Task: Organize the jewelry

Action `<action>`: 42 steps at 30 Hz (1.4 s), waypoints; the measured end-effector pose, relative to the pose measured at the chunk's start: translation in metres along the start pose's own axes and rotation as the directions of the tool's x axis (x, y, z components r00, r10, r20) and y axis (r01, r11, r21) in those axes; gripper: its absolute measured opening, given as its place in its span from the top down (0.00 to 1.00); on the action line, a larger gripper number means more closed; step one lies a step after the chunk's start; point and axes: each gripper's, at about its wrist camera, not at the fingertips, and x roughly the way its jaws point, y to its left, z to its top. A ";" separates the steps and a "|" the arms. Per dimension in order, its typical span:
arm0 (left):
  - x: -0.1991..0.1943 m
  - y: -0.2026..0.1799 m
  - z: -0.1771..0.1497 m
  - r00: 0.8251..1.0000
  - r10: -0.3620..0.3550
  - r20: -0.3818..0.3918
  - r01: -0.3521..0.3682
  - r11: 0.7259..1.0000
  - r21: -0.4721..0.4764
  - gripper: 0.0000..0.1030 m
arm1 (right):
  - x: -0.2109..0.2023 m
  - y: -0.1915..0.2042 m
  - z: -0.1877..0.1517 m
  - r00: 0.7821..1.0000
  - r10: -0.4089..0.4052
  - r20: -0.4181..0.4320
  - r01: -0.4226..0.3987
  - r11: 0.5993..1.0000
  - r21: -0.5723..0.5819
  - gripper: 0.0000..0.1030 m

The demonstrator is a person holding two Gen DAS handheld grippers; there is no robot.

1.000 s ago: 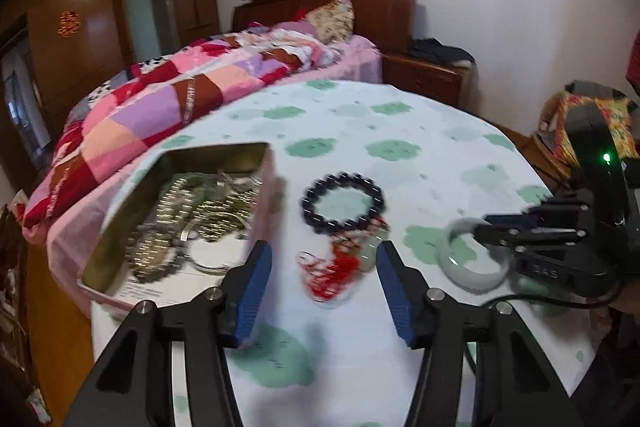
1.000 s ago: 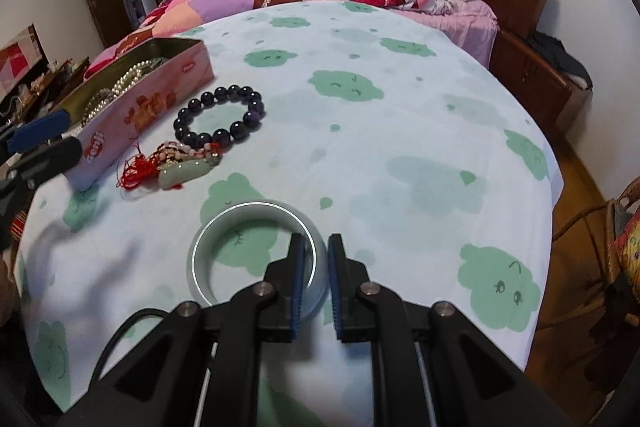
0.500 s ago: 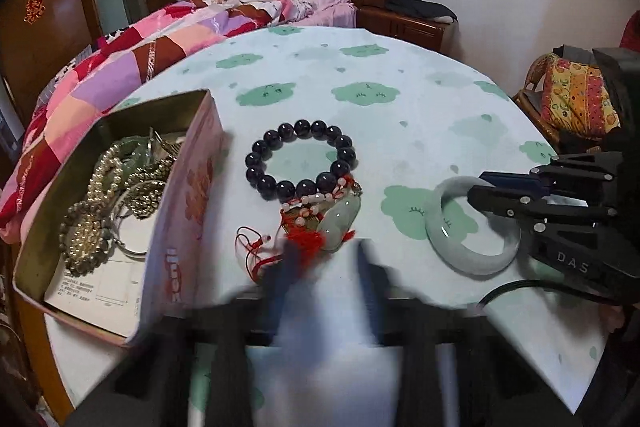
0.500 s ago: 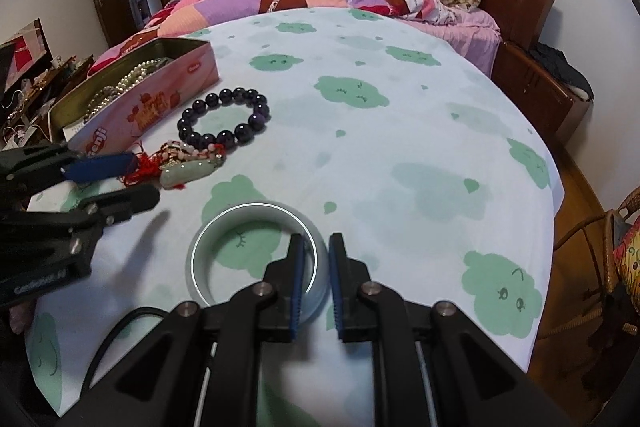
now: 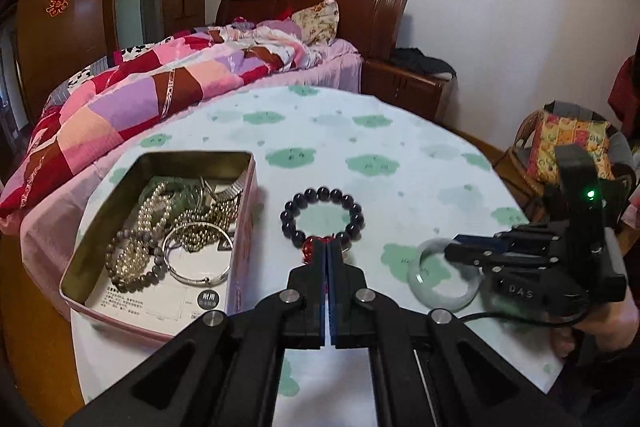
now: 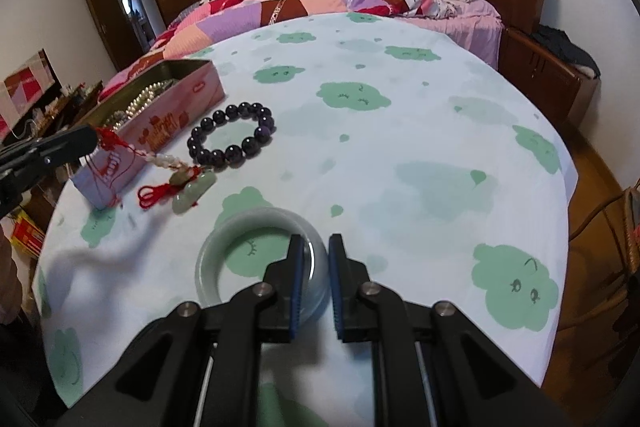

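My left gripper is shut on the red cord of the jade pendant and lifts the cord off the table; its fingers hide the pendant in the left wrist view. In the right wrist view the left gripper holds the cord's end by the tin. The pendant stone still rests on the cloth. My right gripper is shut on the rim of the pale jade bangle, also seen in the left wrist view. A dark bead bracelet lies by the open pink tin.
The tin holds pearl strands, a silver bangle and other jewelry. The round table has a white cloth with green clouds. A bed stands behind it, a wicker chair at right.
My left gripper moved in over the pendant, closed on its red cord and raised the cord toward the tin. The right gripper stays shut on the bangle.
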 end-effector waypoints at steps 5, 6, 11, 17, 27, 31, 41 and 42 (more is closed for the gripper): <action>-0.013 -0.005 0.012 0.999 -0.011 0.042 0.011 1.000 0.013 1.00 | -0.010 -0.001 0.004 0.999 0.030 0.024 -0.031 0.999 0.023 0.86; -0.015 -0.005 0.014 0.999 -0.013 0.048 0.012 1.000 0.016 1.00 | -0.012 -0.001 0.005 0.999 0.036 0.029 -0.037 0.999 0.027 0.86; -0.029 -0.007 0.026 0.996 -0.022 0.091 0.020 1.000 0.021 1.00 | -0.019 0.003 0.010 0.997 0.063 0.052 -0.064 0.997 0.036 0.85; -0.041 -0.004 0.039 0.992 -0.022 0.127 0.020 1.000 0.015 1.00 | -0.032 0.010 0.016 0.992 0.089 0.093 -0.092 0.995 0.036 0.85; -0.073 0.013 0.070 0.977 0.013 0.214 -0.017 1.000 0.016 1.00 | -0.043 0.020 0.033 0.984 0.124 0.132 -0.128 0.992 0.024 0.85; -0.083 0.026 0.082 0.970 0.049 0.236 -0.052 0.999 0.005 1.00 | -0.048 0.024 0.046 0.979 0.136 0.151 -0.139 0.990 0.011 0.85; -0.084 0.056 0.090 0.964 0.114 0.241 -0.112 0.993 -0.024 1.00 | -0.051 0.047 0.083 0.971 0.157 0.182 -0.151 0.987 -0.049 0.85; -0.083 0.059 0.090 0.964 0.119 0.237 -0.116 0.993 -0.027 1.00 | -0.051 0.049 0.085 0.970 0.161 0.183 -0.154 0.987 -0.052 0.85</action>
